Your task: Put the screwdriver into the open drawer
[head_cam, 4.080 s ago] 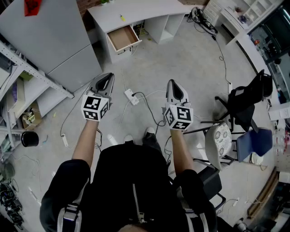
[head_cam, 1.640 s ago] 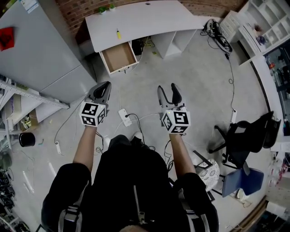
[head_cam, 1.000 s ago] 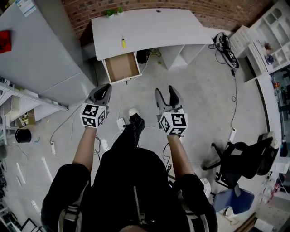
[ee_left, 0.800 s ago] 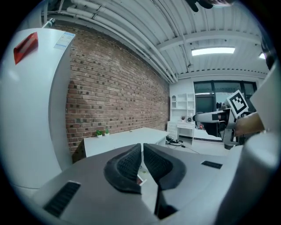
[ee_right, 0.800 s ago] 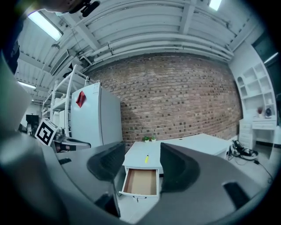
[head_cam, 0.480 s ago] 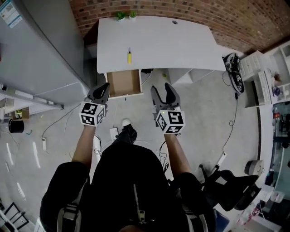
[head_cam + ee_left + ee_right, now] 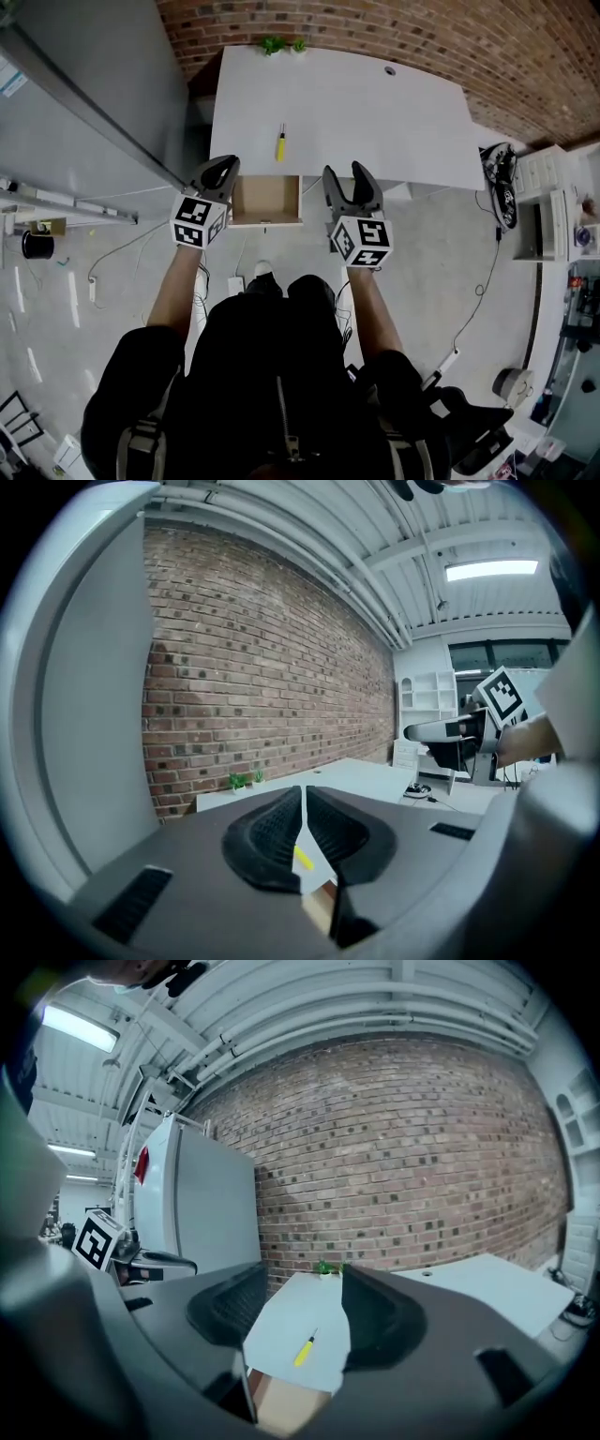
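**Left gripper**: jaws drawn almost together, with only a thin slit between the pads. Nothing is clamped. In the left gripper view a sliver of yellow handle and a corner of brown drawer floor show through the slit, well beyond the tips.

**Right gripper**: jaws spread wide, with nothing between them. It is held level with the left gripper and well apart from it. Each gripper shows at the edge of the other's view.

**Screwdriver**: lies flat on the desk, untouched by either gripper. In the right gripper view it sits ahead of the tips, framed in the gap between the jaws. In the head view it lies ahead of both grippers and between their lines, somewhat closer to the left one. Its handle is yellow and its shaft points away from the grippers.

**Drawer**: pulled out of the desk front and open, its brown floor bare. It sits between the two grippers and below their tips. The left gripper is at its left wall and the right gripper is just off its right wall. The screwdriver lies just beyond it, near the desk's front edge.

**Surroundings**: a brick wall stands beyond the desk. Two small plants stand at the desk's far edge. A grey cabinet stands to the left of the left gripper.
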Available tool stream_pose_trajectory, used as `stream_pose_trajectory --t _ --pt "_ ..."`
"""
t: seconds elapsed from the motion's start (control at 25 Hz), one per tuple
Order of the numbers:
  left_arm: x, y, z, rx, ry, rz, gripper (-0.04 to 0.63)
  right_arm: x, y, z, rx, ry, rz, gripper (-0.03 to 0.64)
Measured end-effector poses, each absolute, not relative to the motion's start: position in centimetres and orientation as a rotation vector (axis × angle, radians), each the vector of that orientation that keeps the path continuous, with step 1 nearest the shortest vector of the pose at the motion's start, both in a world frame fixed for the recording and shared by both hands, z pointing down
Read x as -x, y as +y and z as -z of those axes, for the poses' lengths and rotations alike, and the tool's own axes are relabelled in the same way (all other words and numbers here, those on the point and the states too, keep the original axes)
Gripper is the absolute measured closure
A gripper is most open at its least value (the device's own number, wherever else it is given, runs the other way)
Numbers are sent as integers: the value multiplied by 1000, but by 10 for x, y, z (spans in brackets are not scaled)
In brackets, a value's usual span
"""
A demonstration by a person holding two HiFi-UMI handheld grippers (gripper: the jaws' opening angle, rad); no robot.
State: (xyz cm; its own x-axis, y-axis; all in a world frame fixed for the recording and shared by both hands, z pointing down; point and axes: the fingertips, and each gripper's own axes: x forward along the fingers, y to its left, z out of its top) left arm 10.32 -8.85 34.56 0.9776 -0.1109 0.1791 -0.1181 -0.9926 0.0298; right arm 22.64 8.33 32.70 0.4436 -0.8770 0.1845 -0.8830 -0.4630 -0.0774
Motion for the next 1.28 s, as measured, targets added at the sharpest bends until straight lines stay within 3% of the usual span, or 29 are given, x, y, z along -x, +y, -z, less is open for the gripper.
stream_pose_trajectory --t 0.72,1.28 --pt "-118 -123 -341 -3036 -507 -281 560 -278 5 -337 -2471 -1873 -341 371" --pt "-78 -114 -400 -2894 -616 -413 560 -246 -30 -429 -2199 -1933 -620 373"
